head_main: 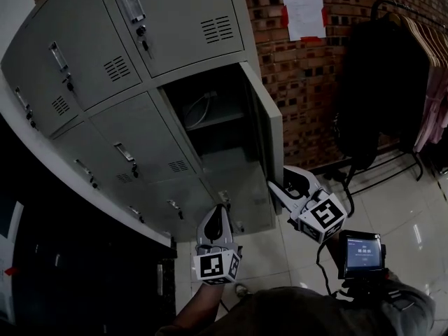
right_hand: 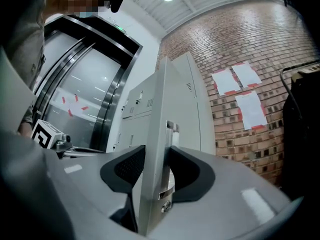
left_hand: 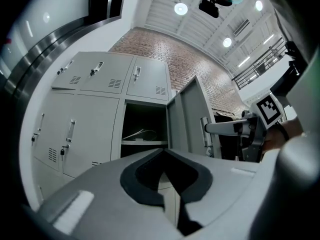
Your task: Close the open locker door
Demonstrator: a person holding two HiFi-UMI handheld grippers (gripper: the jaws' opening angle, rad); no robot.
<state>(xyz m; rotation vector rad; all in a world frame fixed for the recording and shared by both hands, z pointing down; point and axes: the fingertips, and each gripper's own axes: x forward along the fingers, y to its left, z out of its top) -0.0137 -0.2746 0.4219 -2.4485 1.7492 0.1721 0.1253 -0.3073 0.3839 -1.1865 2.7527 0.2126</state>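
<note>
Grey locker bank [head_main: 105, 68] fills 10 o'clock. Left hand-held gripper [head_main: 219, 212] at 6 o'clock, jaws together, empty, just short of the lockers. Open locker door [head_main: 271, 128] juts out at centre, edge-on; white cable [head_main: 199, 107] in its compartment. Right hand-held gripper [head_main: 275, 186] at 5 o'clock clamps the door's free edge by the latch. Brick wall [head_main: 301, 96] with paper notice [head_main: 303, 11] at 1 o'clock. Hanging clothes [head_main: 381, 82] at 3 o'clock, well apart from the door.

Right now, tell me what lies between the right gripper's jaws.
The free edge of the door, handle included, stands between those jaws; the right gripper view shows it.
</note>
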